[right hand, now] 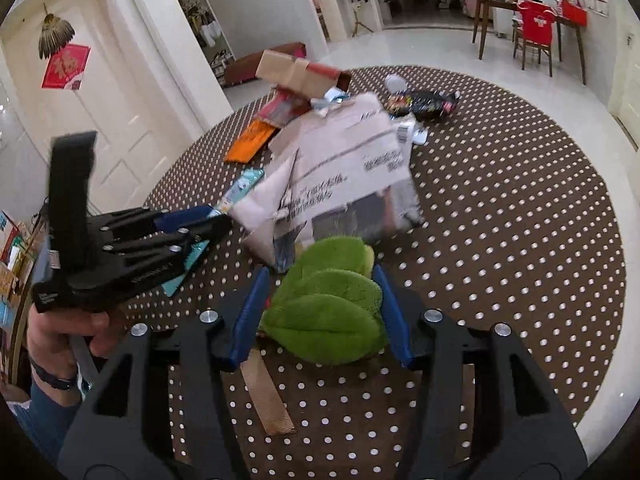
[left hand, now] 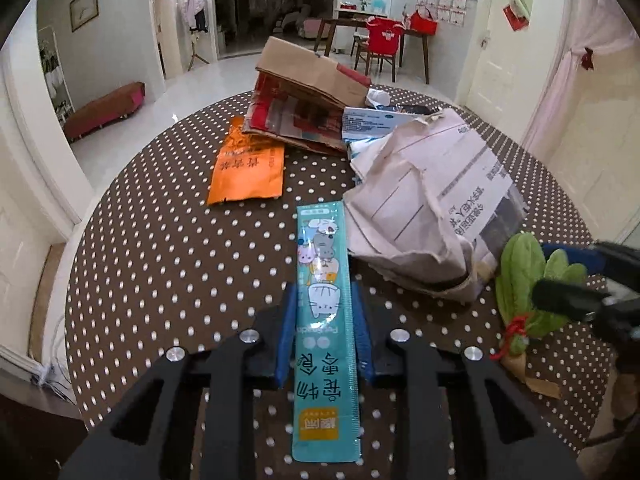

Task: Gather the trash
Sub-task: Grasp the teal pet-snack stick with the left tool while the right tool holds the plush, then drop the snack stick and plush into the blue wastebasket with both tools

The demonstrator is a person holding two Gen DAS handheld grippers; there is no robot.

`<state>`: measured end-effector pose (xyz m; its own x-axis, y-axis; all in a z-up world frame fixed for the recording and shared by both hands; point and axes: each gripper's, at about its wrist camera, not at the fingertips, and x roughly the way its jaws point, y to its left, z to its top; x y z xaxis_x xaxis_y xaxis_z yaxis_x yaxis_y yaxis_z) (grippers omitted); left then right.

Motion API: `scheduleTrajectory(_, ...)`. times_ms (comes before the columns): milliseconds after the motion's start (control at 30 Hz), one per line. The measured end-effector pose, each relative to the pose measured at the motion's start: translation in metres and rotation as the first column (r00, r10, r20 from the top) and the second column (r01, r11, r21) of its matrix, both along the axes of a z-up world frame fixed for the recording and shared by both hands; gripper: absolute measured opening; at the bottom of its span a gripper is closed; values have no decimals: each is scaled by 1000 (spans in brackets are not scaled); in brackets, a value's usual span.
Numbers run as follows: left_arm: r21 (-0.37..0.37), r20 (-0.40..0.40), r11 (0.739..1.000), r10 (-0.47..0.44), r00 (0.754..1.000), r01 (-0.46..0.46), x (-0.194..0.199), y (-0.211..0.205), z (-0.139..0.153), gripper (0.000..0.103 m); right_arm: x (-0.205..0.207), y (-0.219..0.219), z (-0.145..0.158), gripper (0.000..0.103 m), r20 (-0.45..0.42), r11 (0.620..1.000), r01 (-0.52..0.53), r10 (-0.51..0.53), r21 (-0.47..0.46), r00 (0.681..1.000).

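Note:
My left gripper (left hand: 325, 296) is shut on a long teal pet-snack wrapper (left hand: 325, 312) that runs between its blue pads, just above the dotted brown tablecloth (left hand: 160, 260). It shows at the left of the right wrist view (right hand: 208, 220), wrapper end (right hand: 244, 184) sticking out. My right gripper (right hand: 320, 276) is shut on a green plush leafy vegetable (right hand: 332, 304). In the left wrist view that plush (left hand: 524, 280) is at the right with the right gripper's fingers (left hand: 568, 304) on it.
A crumpled grey paper mailer (left hand: 424, 200) lies ahead of both grippers. Behind it are an orange packet (left hand: 248, 168), a torn cardboard box (left hand: 308, 92) and a blue-white pack (left hand: 372, 120). A black snack wrapper (right hand: 424, 104) lies far back, a brown strip (right hand: 268, 396) near.

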<state>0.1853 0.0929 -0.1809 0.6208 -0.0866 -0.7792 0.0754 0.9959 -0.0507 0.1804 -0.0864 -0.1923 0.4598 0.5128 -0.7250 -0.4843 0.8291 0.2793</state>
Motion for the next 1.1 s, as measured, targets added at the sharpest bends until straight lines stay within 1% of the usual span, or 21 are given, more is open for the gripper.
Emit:
scheduleTrajectory(33, -15, 3, 1000, 6, 1000, -6, -1, 4, 1, 26, 0, 2, -3, 32, 1, 1000, -5, 5, -18, 1000)
scheduleTrajectory(67, -29, 12, 999, 16, 1000, -16, 3, 7, 1, 26, -1, 5, -6, 25, -2, 999, -12, 12, -36, 1000)
scheduleTrajectory(100, -34, 21, 999, 25, 999, -24, -2, 10, 3, 26, -1, 5, -6, 23, -3, 999, -13, 13, -33, 1000)
scheduleTrajectory(133, -43, 34, 998, 36, 999, -35, -7, 11, 7, 26, -2, 3, -5, 12, -1, 1000, -15, 15, -18, 1000)
scheduleTrajectory(200, -54, 57, 998, 48, 997, -45, -16, 12, 13, 26, -5, -6, 4, 11, 8, 999, -13, 12, 38, 1000)
scheduleTrajectory(367, -52, 147, 996, 82, 986, -75, -38, 6, 41, 26, -8, -34, 35, 11, 68, 993, 21, -29, 119, 997)
scheduleTrajectory(467, -82, 203, 995, 73, 976, -57, -42, -6, 67, 26, -6, -56, 56, 11, 99, 984, 42, -60, 170, 993)
scheduleTrajectory(567, -84, 254, 996, 37, 966, -16, -46, -24, 87, 26, -5, -78, 78, 11, 136, 977, 65, -93, 203, 986)
scheduleTrajectory(633, -83, 283, 996, 4, 959, 20, -43, -41, 101, 26, -3, -90, 91, 11, 156, 972, 78, -115, 222, 981)
scheduleTrajectory(733, -94, 304, 993, -43, 952, 75, -34, -69, 113, 26, 2, -111, 113, 11, 188, 963, 108, -157, 246, 970)
scheduleTrajectory(833, -106, 315, 987, -84, 945, 123, -24, -98, 120, 26, 0, -140, 128, 11, 214, 954, 145, -204, 263, 955)
scheduleTrajectory(867, -116, 315, 982, -103, 943, 146, -18, -113, 121, 26, -1, -155, 133, 11, 223, 949, 165, -229, 270, 948)
scheduleTrajectory(933, -130, 316, 973, -142, 938, 191, -9, -141, 124, 26, 1, -174, 137, 11, 233, 941, 197, -264, 277, 936)
scheduleTrajectory(1000, -137, 308, 963, -181, 934, 232, 1, -168, 123, 26, 0, -203, 141, 11, 236, 926, 243, -315, 289, 919)
scheduleTrajectory(1100, -141, 293, 948, -234, 927, 284, 15, -215, 116, 26, 2, -243, 138, 11, 222, 902, 316, -386, 295, 895)
